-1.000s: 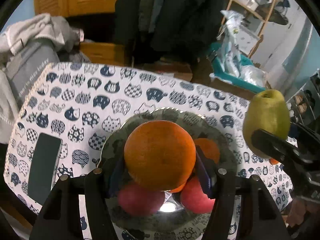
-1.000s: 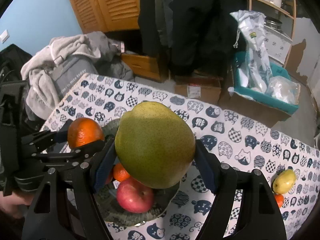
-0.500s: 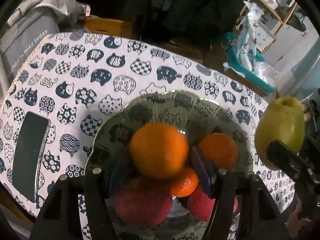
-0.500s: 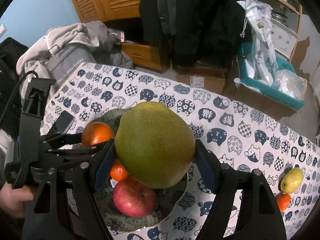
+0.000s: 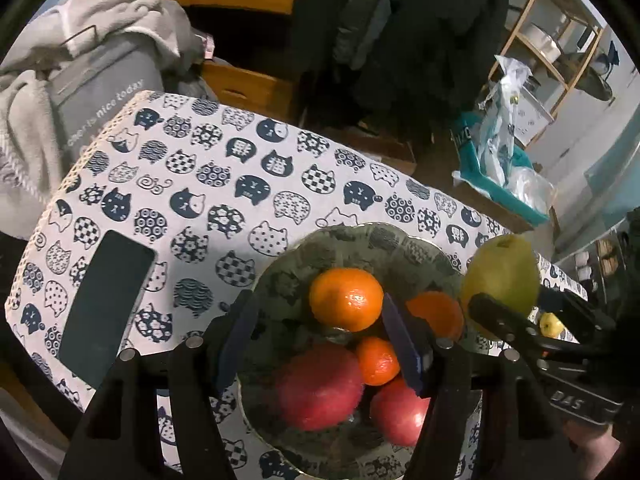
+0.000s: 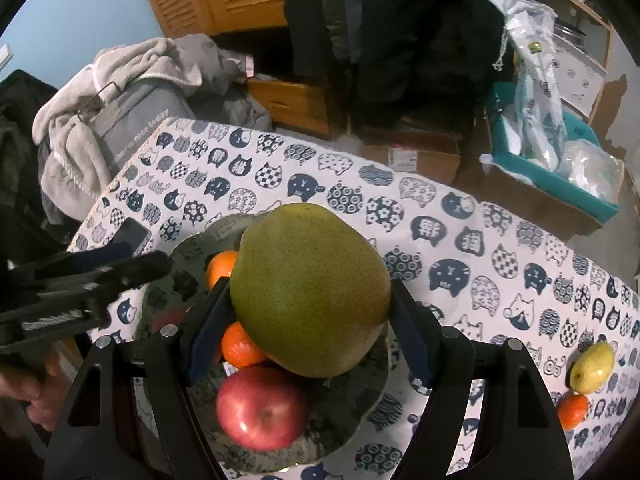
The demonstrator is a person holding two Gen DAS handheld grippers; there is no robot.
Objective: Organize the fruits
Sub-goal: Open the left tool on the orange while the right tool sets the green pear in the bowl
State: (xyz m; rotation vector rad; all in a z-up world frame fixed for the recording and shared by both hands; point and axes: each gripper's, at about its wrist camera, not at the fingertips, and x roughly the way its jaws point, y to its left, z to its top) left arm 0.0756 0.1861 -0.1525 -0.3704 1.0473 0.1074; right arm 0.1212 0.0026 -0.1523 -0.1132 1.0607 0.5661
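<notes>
A dark patterned bowl (image 5: 360, 232) (image 6: 188, 244) stands on the cat-print tablecloth. In it lie two red apples (image 5: 320, 388) (image 5: 400, 408), a small tangerine (image 5: 378, 360) and two oranges (image 5: 346, 298) (image 5: 436, 314). My left gripper (image 5: 320, 320) (image 6: 148, 258) hovers open over the bowl's left side. Its right pad is beside the nearer orange and its left pad stands well away from it. My right gripper (image 6: 308, 320) is shut on a big green pear (image 6: 308, 292) (image 5: 500, 276) above the bowl's right part. Under the pear I see an apple (image 6: 262, 408) and a tangerine (image 6: 240, 344).
A dark phone (image 5: 104, 304) lies on the cloth left of the bowl. A small yellow pear (image 6: 592, 366) and a tangerine (image 6: 572, 410) lie on the table's right end. Behind the table are a grey bag with towels (image 5: 80, 80) and a teal box (image 6: 552, 176).
The orange that sat between my left gripper's pads has dropped into the bowl. The left gripper has slid left and rolled a little. The right gripper has sunk slightly with the pear.
</notes>
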